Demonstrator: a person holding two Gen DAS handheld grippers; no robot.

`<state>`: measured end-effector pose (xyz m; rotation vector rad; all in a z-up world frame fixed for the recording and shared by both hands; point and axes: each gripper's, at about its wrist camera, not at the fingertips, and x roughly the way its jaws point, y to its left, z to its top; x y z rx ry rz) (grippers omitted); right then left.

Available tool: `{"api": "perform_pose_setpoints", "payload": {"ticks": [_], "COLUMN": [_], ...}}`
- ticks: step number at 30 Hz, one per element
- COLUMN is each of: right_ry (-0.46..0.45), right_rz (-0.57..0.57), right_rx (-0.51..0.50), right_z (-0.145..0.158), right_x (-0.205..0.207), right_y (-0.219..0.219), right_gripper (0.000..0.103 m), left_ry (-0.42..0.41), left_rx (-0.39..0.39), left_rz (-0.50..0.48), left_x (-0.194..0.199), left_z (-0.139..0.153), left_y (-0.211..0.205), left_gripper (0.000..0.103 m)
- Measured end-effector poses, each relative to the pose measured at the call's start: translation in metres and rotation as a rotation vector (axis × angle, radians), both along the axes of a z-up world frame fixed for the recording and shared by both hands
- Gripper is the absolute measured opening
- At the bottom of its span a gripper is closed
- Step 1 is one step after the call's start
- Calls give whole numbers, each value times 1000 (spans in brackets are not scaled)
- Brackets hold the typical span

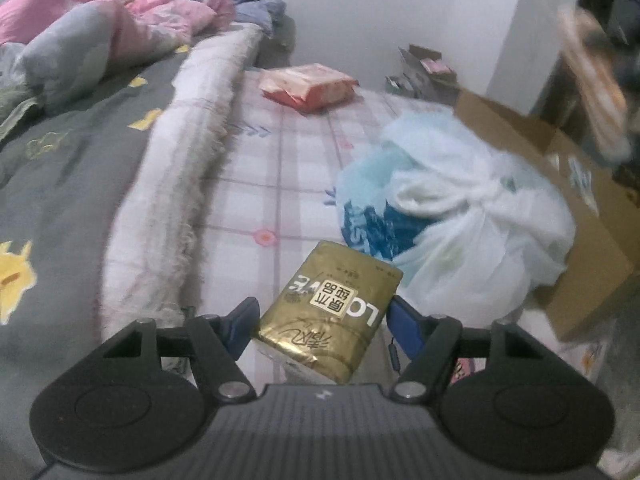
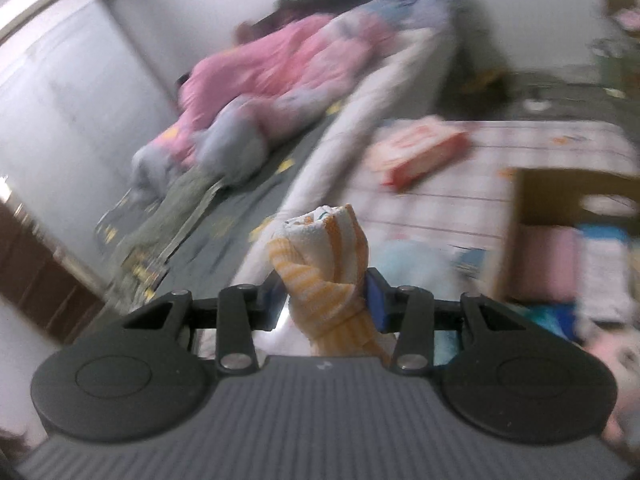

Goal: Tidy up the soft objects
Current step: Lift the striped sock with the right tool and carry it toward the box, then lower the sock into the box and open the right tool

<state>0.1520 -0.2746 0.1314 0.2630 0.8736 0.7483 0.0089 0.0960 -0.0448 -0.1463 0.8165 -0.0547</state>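
Observation:
A gold tissue pack [image 1: 332, 312] with printed characters sits tilted between the blue pads of my left gripper [image 1: 324, 312], which is shut on it above the checked bed sheet [image 1: 280, 168]. My right gripper [image 2: 325, 288] is shut on a rolled orange-and-white striped towel [image 2: 324, 248] that sticks up past its fingertips. The right wrist view is blurred. In the left wrist view a blurred orange-striped shape [image 1: 596, 80] hangs at the upper right. A red-and-pink soft pack [image 1: 308, 86] [image 2: 416, 148] lies farther back on the sheet.
A white and blue plastic bag [image 1: 460, 208] stuffed with soft things lies right of the gold pack. Beside it stands an open cardboard box [image 1: 580, 220] [image 2: 560, 192] with folded cloths inside. A pink quilt [image 1: 120, 12] and a long white rolled blanket [image 1: 188, 160] cover the left of the bed.

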Motion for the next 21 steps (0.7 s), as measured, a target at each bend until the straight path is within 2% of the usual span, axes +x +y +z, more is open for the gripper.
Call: {"api": "perform_pose_setpoints", "payload": {"ticks": [3,6,9,12,17,19,21], "right_ry": [17,33,59,72,202,218,226], "right_rz": [-98,-183,-221,-231,-194,-191,-196], "right_rx": [-8,-79,-147,-245,-381,-435,-447], "right_z": [-12,-31,-52,-75,-125,-138,-143], "right_x": [-11,-20,-26,-30,-27,-27,-25], "right_y": [-46,-82,-105,-115,-120,-120,-120], "right_gripper": [41,41,41,43,44,45,50], "left_ry": [-29,-54,-82,-115,-149,-160,-169], "left_rx": [-19,-48,-66,-70,-87,-94,-91], "left_rz": [33,53,49,21,-44,-77,-119], "left_x": [-5,-4,1,5,19,23,29], "left_z": [15,30,44,59,77,83,89], "left_y": [3,3,-3,-16,-45,-59,-75], "left_gripper": [70,70,71,71,71,71,71]}}
